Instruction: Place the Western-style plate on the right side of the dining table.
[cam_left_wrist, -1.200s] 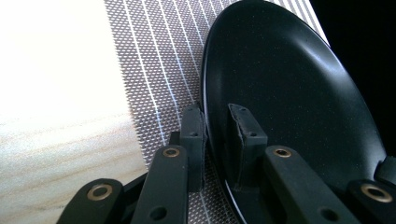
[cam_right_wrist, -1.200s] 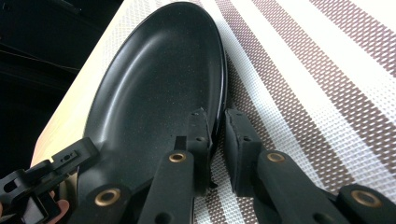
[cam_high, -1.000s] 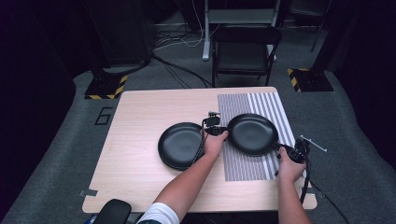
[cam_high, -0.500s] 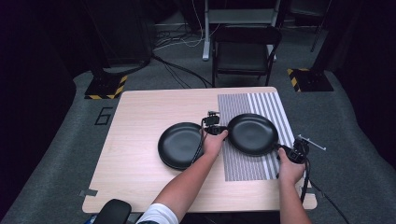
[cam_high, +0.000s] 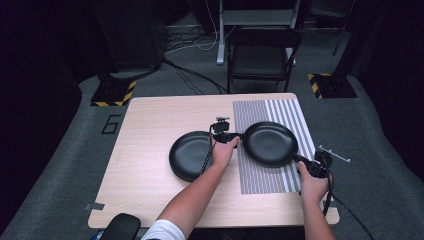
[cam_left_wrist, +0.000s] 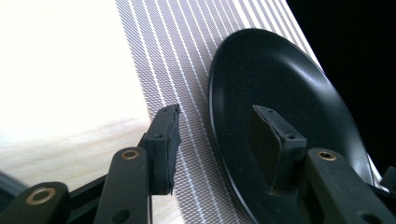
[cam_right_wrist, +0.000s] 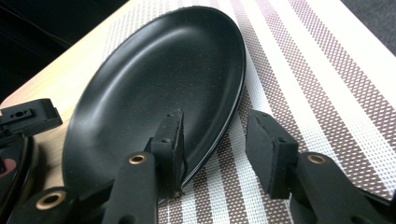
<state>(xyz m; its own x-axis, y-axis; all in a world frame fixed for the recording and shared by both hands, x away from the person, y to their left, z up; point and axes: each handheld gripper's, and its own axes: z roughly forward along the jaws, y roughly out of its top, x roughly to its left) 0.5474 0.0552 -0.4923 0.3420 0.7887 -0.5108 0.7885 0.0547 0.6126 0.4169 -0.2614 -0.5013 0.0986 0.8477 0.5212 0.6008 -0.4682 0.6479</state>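
Observation:
A black plate (cam_high: 270, 144) lies on the striped placemat (cam_high: 280, 112); a second black plate (cam_high: 187, 155) rests on the bare wood to its left. My left gripper (cam_high: 235, 136) sits at the mat plate's left rim. In the left gripper view the jaws (cam_left_wrist: 215, 112) straddle that rim of the plate (cam_left_wrist: 280, 84) without pressing; they have just been opening. My right gripper (cam_high: 302, 159) is at the near right rim. Its jaws (cam_right_wrist: 214, 116) have also just been opening, one over the plate (cam_right_wrist: 154, 79), one over the mat (cam_right_wrist: 327, 70).
The wooden table (cam_high: 150, 130) has free room at its left and front. A dark folding chair (cam_high: 260, 55) stands behind the far edge, with cables on the floor. The right gripper's cable trails off the table's near right corner.
Both hands and both plates keep their places. From the high view the widening of the jaws is too small to make out.

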